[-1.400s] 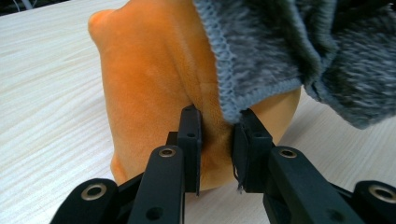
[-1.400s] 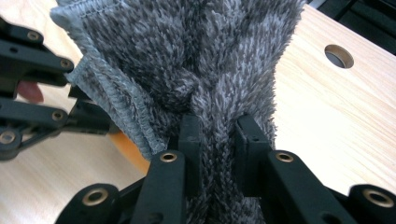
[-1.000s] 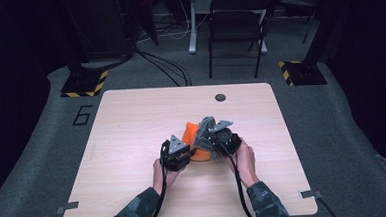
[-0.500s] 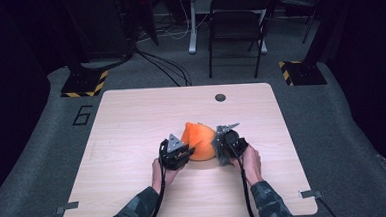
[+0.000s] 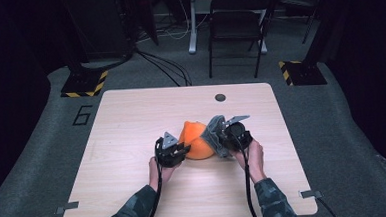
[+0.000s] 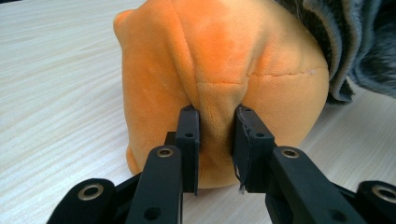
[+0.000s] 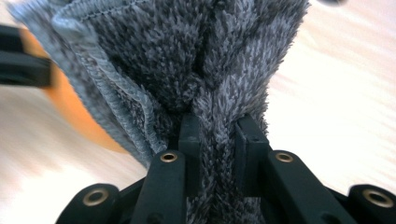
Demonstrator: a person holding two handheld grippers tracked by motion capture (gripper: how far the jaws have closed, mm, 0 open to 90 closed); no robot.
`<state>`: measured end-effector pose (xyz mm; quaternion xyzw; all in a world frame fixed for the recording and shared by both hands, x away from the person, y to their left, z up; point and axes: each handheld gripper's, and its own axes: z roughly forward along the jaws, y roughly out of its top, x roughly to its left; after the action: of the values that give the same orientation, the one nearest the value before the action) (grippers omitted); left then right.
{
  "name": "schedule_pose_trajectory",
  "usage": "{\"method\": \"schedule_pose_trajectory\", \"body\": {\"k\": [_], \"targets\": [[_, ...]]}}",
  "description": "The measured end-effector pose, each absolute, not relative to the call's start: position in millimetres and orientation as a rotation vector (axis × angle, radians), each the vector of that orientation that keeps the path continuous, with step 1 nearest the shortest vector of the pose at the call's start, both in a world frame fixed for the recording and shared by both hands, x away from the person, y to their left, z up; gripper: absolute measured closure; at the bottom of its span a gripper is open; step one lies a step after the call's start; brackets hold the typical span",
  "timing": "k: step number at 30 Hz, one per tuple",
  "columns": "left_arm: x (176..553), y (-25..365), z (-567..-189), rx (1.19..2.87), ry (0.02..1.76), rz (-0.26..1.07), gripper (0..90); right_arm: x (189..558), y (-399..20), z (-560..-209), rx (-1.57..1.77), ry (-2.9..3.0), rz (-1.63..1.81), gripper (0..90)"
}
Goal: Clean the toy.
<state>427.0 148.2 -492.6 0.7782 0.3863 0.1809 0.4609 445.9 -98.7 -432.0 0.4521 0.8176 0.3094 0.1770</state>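
Observation:
An orange plush toy [image 5: 196, 141] [image 6: 219, 65] lies near the middle of the wooden table [image 5: 131, 116]. My left gripper [image 5: 176, 153] [image 6: 215, 135] is shut on a pinched fold of the orange plush at its near-left side. A grey fuzzy cloth [image 5: 213, 132] [image 7: 187, 56] hangs against the plush's right side; its stitched hem shows in the right gripper view. My right gripper [image 5: 221, 139] [image 7: 218, 140] is shut on a bunched fold of this cloth. The plush's orange edge [image 7: 79, 112] peeks from behind the cloth.
A small dark round disc [image 5: 220, 97] is set in the table near its far edge. A black folding chair [image 5: 237, 26] and cables stand on the floor beyond the table. Hazard-striped bases [image 5: 84, 86] sit at both far corners.
My right gripper has drawn the grey cloth off the top of the plush toward the right, so more orange shows. The left gripper has kept its place.

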Motion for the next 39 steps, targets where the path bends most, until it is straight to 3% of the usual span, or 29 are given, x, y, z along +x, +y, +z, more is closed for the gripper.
{"method": "schedule_pose_trajectory", "body": {"k": [11, 17, 20, 24, 28, 30, 39], "targets": [[426, 149, -494, 1.908, 0.947, 0.449, 70.7, 439, -70, -438, 1.159, 2.301, 0.872, 75.8], [420, 147, -495, 1.926, 0.961, 0.545, 44.6, 445, -73, -442, 1.182, 2.270, 0.903, 75.7], [417, 143, -499, 1.950, 0.959, 0.567, 39.5, 447, -72, -444, 1.202, 2.258, 0.908, 75.8], [419, 138, -502, 1.953, 0.932, 0.616, 45.1, 447, -73, -444, 1.194, 2.259, 0.909, 75.8], [420, 135, -504, 1.929, 0.938, 0.643, 66.4, 447, -74, -444, 1.186, 2.252, 0.920, 75.6], [419, 134, -503, 1.924, 0.939, 0.649, 72.5, 446, -75, -443, 1.202, 2.244, 0.923, 75.6], [413, 138, -480, 1.878, 0.974, 0.472, 75.5, 443, -85, -420, 1.227, 2.210, 1.001, 75.5]]}}
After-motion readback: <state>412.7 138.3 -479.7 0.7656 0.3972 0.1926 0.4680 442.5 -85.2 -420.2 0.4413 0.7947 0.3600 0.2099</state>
